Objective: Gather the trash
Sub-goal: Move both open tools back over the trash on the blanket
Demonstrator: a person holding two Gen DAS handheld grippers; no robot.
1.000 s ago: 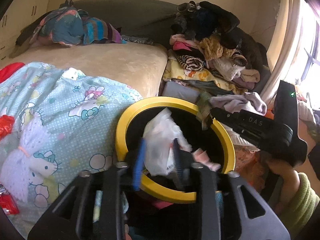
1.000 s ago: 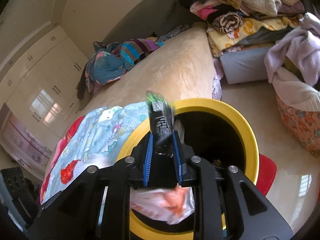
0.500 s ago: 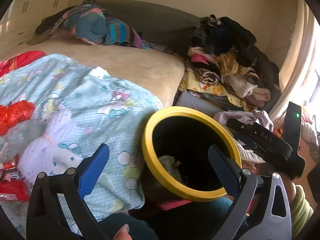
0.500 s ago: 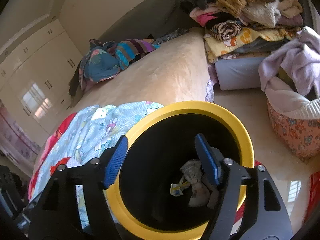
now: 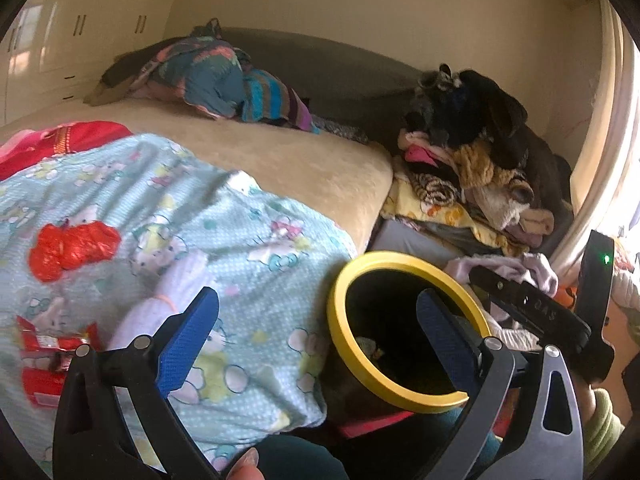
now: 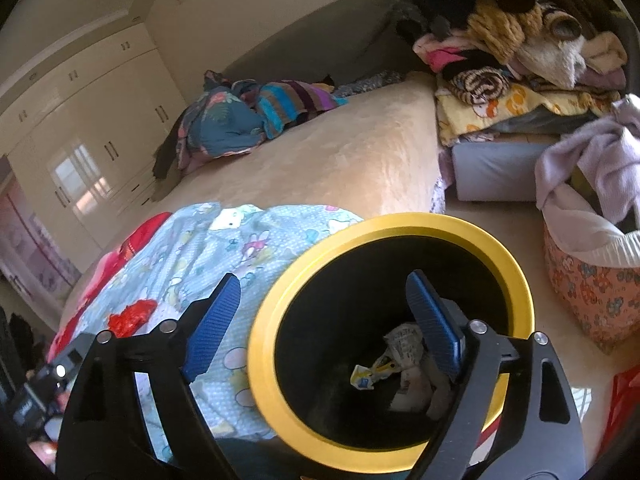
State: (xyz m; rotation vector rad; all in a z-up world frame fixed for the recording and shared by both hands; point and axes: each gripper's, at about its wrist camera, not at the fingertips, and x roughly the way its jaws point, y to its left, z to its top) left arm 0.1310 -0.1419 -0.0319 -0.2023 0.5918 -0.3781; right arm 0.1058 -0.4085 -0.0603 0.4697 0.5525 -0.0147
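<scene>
At the far left of the left wrist view, red snack wrappers (image 5: 48, 360) lie on the blue cartoon blanket (image 5: 248, 248), and a crumpled red bag (image 5: 74, 244) sits further up the same blanket; these look like trash yet to be collected. Moving right, the left gripper (image 5: 316, 340) stands wide with nothing between its blue pads. Beyond it is the yellow-rimmed bin (image 5: 340, 320), beside the bed (image 5: 280, 160). At the far right, the right gripper's body shows side-on.

The right wrist view looks straight down into the bin (image 6: 264, 360), showing crumpled paper and wrappers (image 6: 404, 356) at the bottom, which the left view barely catches. The right gripper (image 6: 320, 320) hovers over the rim, its jaws opening and empty. Only the red bag (image 6: 132, 314) shows here; the wrappers are out of frame. The task seems partly done.
</scene>
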